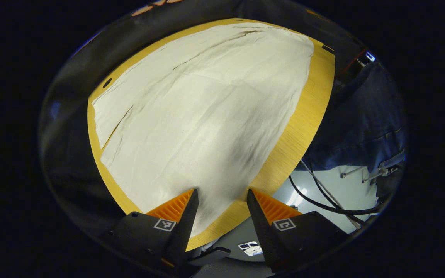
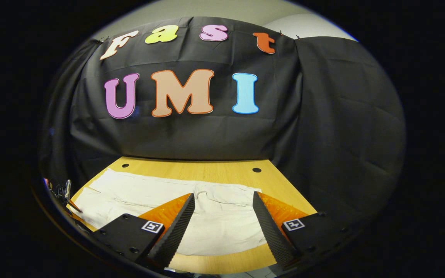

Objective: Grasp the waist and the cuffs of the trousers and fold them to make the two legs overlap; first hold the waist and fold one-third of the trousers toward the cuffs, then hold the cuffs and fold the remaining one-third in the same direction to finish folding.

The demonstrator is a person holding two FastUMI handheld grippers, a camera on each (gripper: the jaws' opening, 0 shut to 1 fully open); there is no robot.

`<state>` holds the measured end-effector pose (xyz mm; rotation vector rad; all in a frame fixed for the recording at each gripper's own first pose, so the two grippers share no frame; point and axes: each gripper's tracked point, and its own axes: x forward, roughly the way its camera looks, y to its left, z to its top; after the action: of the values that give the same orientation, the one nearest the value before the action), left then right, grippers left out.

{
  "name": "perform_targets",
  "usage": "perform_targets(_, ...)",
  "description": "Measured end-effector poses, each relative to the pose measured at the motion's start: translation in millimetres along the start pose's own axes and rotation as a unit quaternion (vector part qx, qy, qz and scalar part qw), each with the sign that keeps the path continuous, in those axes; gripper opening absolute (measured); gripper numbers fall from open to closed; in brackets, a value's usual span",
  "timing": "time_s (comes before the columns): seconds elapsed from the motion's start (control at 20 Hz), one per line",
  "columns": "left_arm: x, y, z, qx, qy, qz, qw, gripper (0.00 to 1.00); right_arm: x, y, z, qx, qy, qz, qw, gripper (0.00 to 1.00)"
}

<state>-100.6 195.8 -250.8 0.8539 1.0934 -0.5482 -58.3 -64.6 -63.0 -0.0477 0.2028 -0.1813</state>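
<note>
Left gripper fingers apart — pale trousers flat, wooden table, cables.

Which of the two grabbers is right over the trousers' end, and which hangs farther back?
The left gripper hangs close over one end of the cream trousers, fingers apart. The right gripper hangs farther back, facing the booth wall.

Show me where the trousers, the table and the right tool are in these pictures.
trousers (image 1: pixel 207 116): left gripper view, middle of the spread pale cloth.
table (image 2: pixel 222 170): right gripper view, bare wooden top behind the trousers.
right tool (image 2: pixel 223 224): right gripper view, midway between its two open fingers.
</note>
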Motion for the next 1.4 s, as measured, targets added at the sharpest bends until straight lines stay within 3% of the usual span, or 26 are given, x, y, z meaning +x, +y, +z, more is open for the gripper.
perform_targets(0.1,3,-1,1,-0.004,0.006,-0.011,1.0,0.69,4,-3,0,-0.001,0.0,0.0,1.0,0.96)
perform_targets(0.3,4,-4,0,0.003,0.025,-0.036,0.999,0.65,10,-5,-5,-0.004,0.006,0.007,1.0,0.96)
perform_targets(0.6,4,-2,1,0.033,0.064,-0.038,0.997,0.56,19,-5,-10,-0.017,0.017,0.035,0.999,0.96)
perform_targets(0.75,5,2,5,0.034,0.065,-0.025,0.997,0.1,26,-6,-20,-0.039,0.035,0.063,0.997,0.97)
perform_targets(0.95,7,3,6,0.037,0.066,-0.03,0.997,0.01,36,-16,-45,-0.072,0.075,0.095,0.99,0.98)
perform_targets(1.2,8,5,7,0.01,0.065,-0.036,0.997,0.0,52,-37,-92,-0.15,0.135,0.127,0.971,0.98)
perform_targets(1.3,8,4,7,0.007,0.066,-0.032,0.997,0.0,54,-39,-116,-0.189,0.164,0.15,0.956,0.98)
perform_targets(1.4,9,5,8,0.005,0.068,-0.029,0.997,0.0,53,-45,-144,-0.236,0.202,0.173,0.935,0.98)
